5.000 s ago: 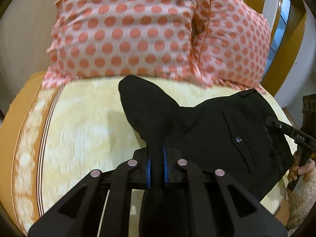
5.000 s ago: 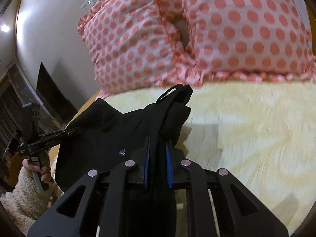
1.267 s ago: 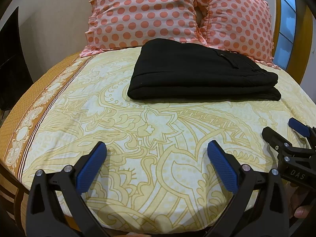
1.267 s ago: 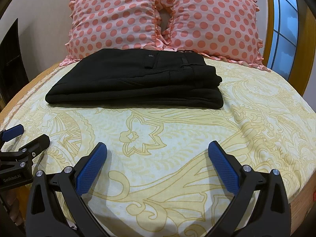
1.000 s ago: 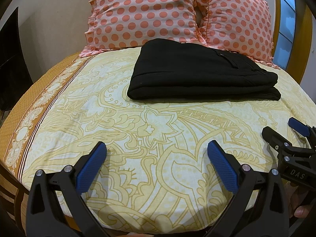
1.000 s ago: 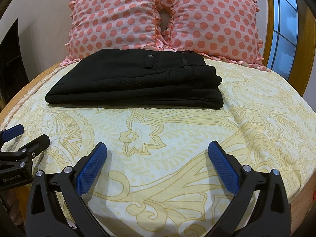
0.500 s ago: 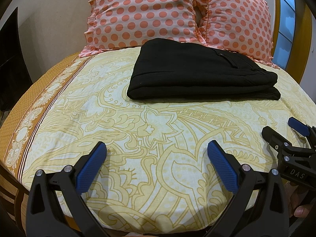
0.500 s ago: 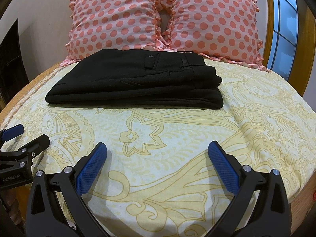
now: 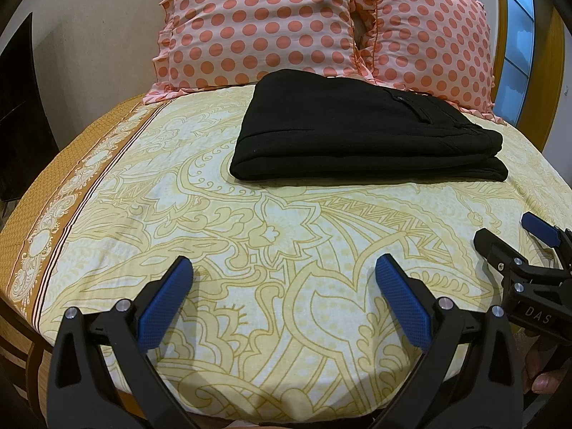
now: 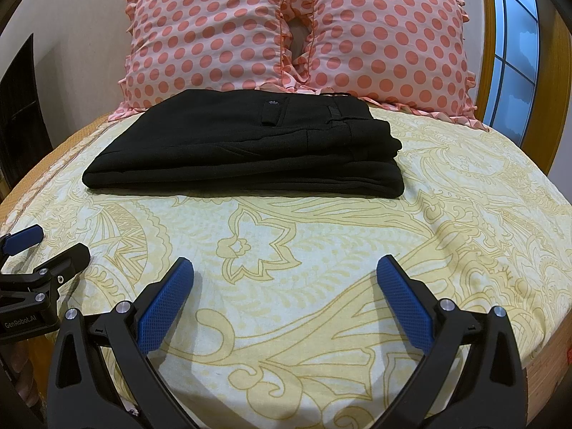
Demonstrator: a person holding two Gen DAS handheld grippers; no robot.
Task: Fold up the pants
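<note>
The black pants (image 9: 361,136) lie folded in a flat rectangular stack on the yellow patterned bed sheet (image 9: 279,236), just in front of the pillows. They also show in the right wrist view (image 10: 246,150), with a pocket button facing up. My left gripper (image 9: 284,300) is open and empty, held low over the near part of the bed, well short of the pants. My right gripper (image 10: 285,300) is open and empty at the same distance. Each gripper shows at the edge of the other's view, the right one (image 9: 514,250) and the left one (image 10: 39,250).
Two pink pillows with orange dots (image 10: 296,32) lean against the headboard behind the pants. A wooden bed frame and a window (image 10: 514,53) stand at the right. An orange border of the sheet (image 9: 53,193) runs along the left edge. A dark panel (image 9: 18,121) stands at the far left.
Five seconds ago both grippers were shut on the pants, lifting them near the pillows. Since then they let go and drew back. Over the last second nothing has visibly moved.
</note>
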